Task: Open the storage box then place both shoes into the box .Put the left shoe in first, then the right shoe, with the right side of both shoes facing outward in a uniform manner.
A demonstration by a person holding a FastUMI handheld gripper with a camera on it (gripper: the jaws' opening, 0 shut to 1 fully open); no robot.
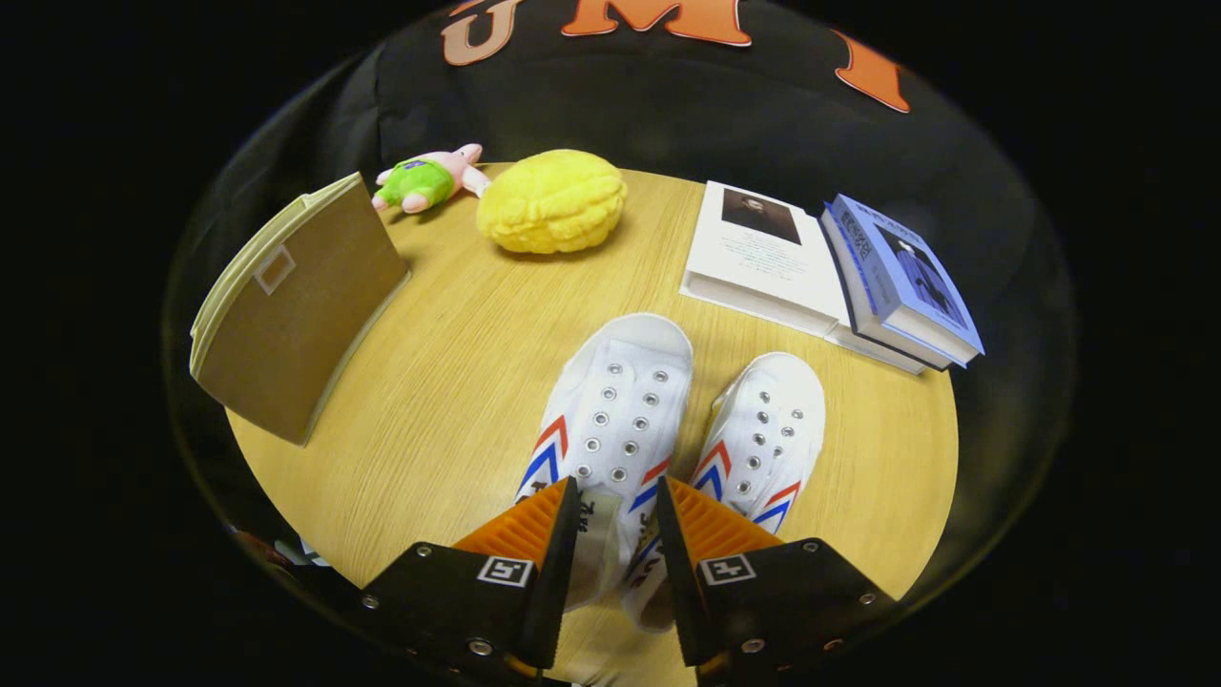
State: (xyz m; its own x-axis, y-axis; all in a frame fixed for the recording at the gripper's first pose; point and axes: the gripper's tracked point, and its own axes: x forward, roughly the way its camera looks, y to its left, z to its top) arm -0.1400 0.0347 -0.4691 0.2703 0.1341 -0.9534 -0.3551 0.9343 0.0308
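The gripper (617, 534) hangs over the heel end of the left-hand shoe (610, 420), its two fingers parted by a narrow gap. The back of that white shoe, with its tongue and collar, shows in the gap, and the fingers stand on either side of it; whether their pads actually press on the shoe cannot be told from this view. The shoe points away from the fingers, toe forward, with rows of metal eyelets and no laces, and red and blue chevron stripes on its sides. Just beside it lies the second shoe (768, 434), of the same make and also pointing away; its heel is hidden behind the nearer finger. Both rest on a round wooden table (448, 382). Beyond the shoes, a white book (758, 253) lies flat, and a blue book (901, 281) lies partly on top of it. Straight ahead, further across the table, sits a yellow plush toy (551, 202), and near it a small pink plush figure in green (426, 179). At the table's edge, well apart from the shoes, the tan storage box (296, 305) lies closed, a small square window on its upper face.
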